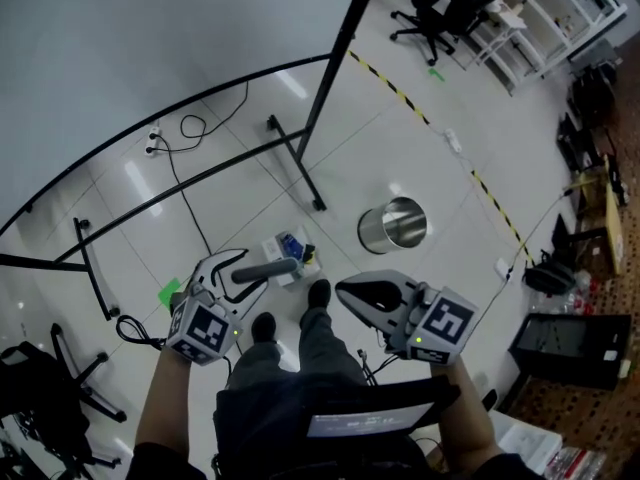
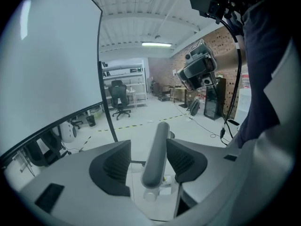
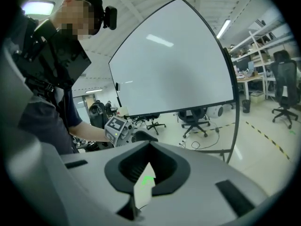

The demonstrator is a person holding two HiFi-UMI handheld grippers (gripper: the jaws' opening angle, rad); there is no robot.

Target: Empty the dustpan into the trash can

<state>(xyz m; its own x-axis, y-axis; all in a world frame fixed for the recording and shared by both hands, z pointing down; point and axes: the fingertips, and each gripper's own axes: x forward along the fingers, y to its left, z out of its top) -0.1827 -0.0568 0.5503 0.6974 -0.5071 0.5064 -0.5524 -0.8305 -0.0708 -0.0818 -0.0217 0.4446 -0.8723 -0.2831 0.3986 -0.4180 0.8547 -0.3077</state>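
The dustpan (image 1: 290,247) sits on the floor just ahead of the person's shoes, with a little litter in it. Its grey handle (image 1: 268,268) rises toward my left gripper (image 1: 240,274). In the left gripper view the handle (image 2: 155,159) runs between the jaws of the left gripper (image 2: 148,146); they stand open, with a gap on the left side and the right pad close to it. A round metal trash can (image 1: 393,225) stands on the floor to the right of the dustpan. My right gripper (image 1: 345,290) is shut and empty, its tip (image 3: 149,145) pointing left toward the left gripper.
A large whiteboard on a black frame (image 1: 300,158) stands ahead, its feet near the dustpan. Cables (image 1: 185,183) trail across the floor. Yellow-black tape (image 1: 440,133) crosses the floor beyond the can. Office chairs (image 1: 440,8) and a black case (image 1: 570,348) stand around.
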